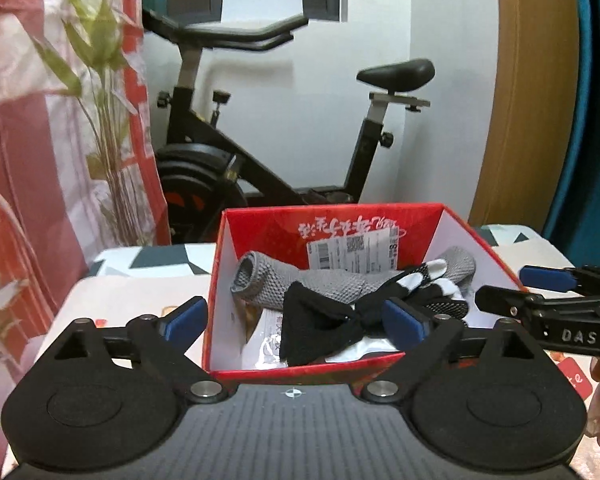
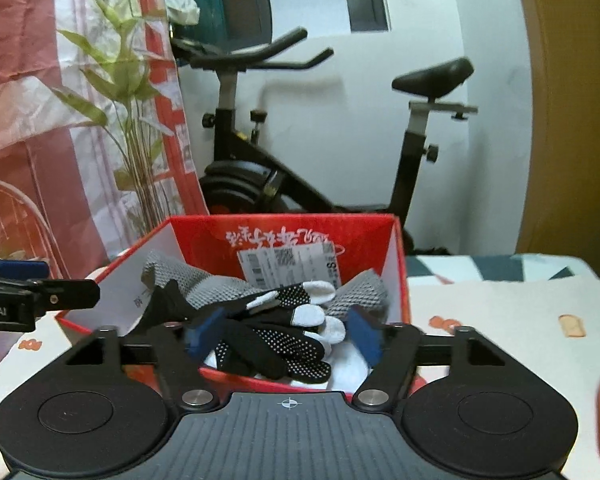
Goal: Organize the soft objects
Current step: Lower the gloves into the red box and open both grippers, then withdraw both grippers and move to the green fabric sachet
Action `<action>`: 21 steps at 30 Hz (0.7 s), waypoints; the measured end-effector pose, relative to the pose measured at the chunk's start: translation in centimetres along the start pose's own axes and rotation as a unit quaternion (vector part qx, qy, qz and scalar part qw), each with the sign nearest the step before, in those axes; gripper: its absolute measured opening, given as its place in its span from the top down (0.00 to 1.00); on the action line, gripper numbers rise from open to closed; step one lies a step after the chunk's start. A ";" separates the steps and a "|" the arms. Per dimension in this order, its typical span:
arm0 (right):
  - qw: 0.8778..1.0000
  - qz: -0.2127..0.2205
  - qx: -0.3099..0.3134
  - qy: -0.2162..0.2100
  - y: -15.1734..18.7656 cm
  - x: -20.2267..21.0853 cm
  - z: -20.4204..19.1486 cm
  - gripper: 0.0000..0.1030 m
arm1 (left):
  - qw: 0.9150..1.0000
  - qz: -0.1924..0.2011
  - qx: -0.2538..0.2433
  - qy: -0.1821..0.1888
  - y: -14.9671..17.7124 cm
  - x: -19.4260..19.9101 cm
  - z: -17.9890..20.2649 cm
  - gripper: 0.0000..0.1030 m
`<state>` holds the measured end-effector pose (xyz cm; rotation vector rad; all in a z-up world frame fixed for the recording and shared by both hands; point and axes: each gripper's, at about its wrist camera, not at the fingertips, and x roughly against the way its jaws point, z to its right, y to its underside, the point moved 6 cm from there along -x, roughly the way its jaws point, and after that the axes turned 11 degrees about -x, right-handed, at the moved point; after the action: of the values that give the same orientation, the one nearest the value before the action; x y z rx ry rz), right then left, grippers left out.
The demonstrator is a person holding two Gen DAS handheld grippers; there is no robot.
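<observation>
Hovering: left tongs (image 1: 296, 318) wide open, empty | right tongs (image 2: 282, 334) likewise | gloves (image 2: 276, 344) in red box (image 2: 398, 280) beyond both

The box (image 1: 420, 216) is coloured red outside and white within, with white script printed on its far wall. Inside it, a grey mesh cloth (image 1: 324, 284) is seen beside black gloves (image 2: 284, 344) dotted white, with white fingertips.

Left tool (image 1: 296, 318): matte black body, ribbed grey centre panel with a small white crosshair mark, two round discs, silver pivot screws, blue pads on black fingers. Right tool (image 2: 283, 337): same build. Seen side-on, its black arm carries white lettering "DAS".
</observation>
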<state>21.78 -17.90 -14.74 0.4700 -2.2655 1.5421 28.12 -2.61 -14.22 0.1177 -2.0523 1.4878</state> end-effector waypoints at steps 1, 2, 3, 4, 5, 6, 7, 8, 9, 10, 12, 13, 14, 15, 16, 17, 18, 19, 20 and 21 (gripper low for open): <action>1.000 0.005 0.000 -0.002 0.0 0.7 -0.1 0.16 | 1.000 0.004 -0.002 -0.003 -0.1 0.7 0.2 0.03; 1.000 0.011 -0.001 -0.006 -0.1 1.5 -0.2 0.02 | 1.000 0.006 -0.003 -0.007 -0.2 1.2 0.3 0.00; 1.000 0.020 -0.001 -0.009 -0.2 2.4 -0.3 0.01 | 1.000 0.007 -0.001 -0.012 -0.3 1.8 0.4 0.00; 1.000 0.028 0.000 -0.011 -0.3 3.1 -0.3 0.00 | 1.000 0.009 0.002 -0.017 -0.3 2.5 0.4 0.00; 0.999 0.032 0.003 -0.012 -0.3 3.9 -0.5 0.00 | 1.000 0.012 0.007 -0.019 -0.3 3.1 0.4 0.00; 0.999 0.034 0.005 -0.013 -0.4 4.5 -0.6 0.00 | 1.000 0.015 0.013 -0.020 -0.3 3.8 0.5 0.00; 0.999 0.037 0.005 -0.013 -0.4 5.2 -0.6 0.00 | 0.999 0.017 0.018 -0.021 -0.2 4.4 0.5 0.00; 0.999 0.041 0.004 -0.014 -0.5 5.9 -0.6 0.00 | 0.999 0.019 0.022 -0.023 -0.1 5.0 0.6 0.00; 0.999 0.045 0.003 -0.013 -0.5 6.5 -0.6 0.00 | 0.999 0.021 0.025 -0.025 -0.1 5.5 0.7 0.00; 0.999 0.049 0.000 -0.013 -0.6 7.2 -0.7 0.00 | 0.999 0.023 0.027 -0.027 0.0 6.1 0.8 0.00; 0.998 0.056 -0.012 -0.013 -0.5 8.5 -0.7 0.00 | 0.998 0.028 0.032 -0.035 0.2 7.3 0.9 0.00; 0.998 0.058 -0.016 -0.013 -0.4 9.1 -0.7 0.00 | 0.998 0.029 0.037 -0.040 0.3 7.8 1.0 0.00; 0.998 0.059 -0.018 -0.011 -0.3 9.6 -0.8 0.00 | 0.998 0.031 0.042 -0.046 0.4 8.4 1.0 0.00; 0.998 0.060 -0.018 -0.009 -0.1 10.1 -0.9 0.00 | 0.997 0.034 0.047 -0.052 0.5 9.1 1.1 0.00; 0.998 0.061 -0.018 -0.009 0.1 10.6 -1.0 0.00 | 0.996 0.040 0.050 -0.060 0.7 9.9 1.2 0.00; 0.998 0.064 -0.016 -0.012 0.4 11.2 -1.1 0.00 | 0.996 0.044 0.052 -0.065 0.8 10.5 1.3 0.00; 0.997 0.069 -0.012 -0.015 0.6 11.7 -1.3 0.00 | 0.995 0.048 0.054 -0.070 1.0 11.1 1.4 0.00; 0.997 0.075 -0.007 -0.016 0.9 12.1 -1.5 0.00 | 0.994 0.049 0.057 -0.074 1.2 11.5 1.4 0.00; 0.997 0.081 0.001 -0.012 1.2 12.6 -1.6 0.00 | 0.994 0.051 0.059 -0.076 1.5 12.0 1.6 0.00; 0.996 0.083 0.007 -0.009 1.5 12.9 -1.7 0.00 | 0.994 0.052 0.062 -0.078 1.7 12.4 1.7 0.00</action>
<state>9.94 -16.70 -9.30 0.3067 -2.3605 1.6406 16.62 -0.19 -9.70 0.1846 -2.1146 1.7197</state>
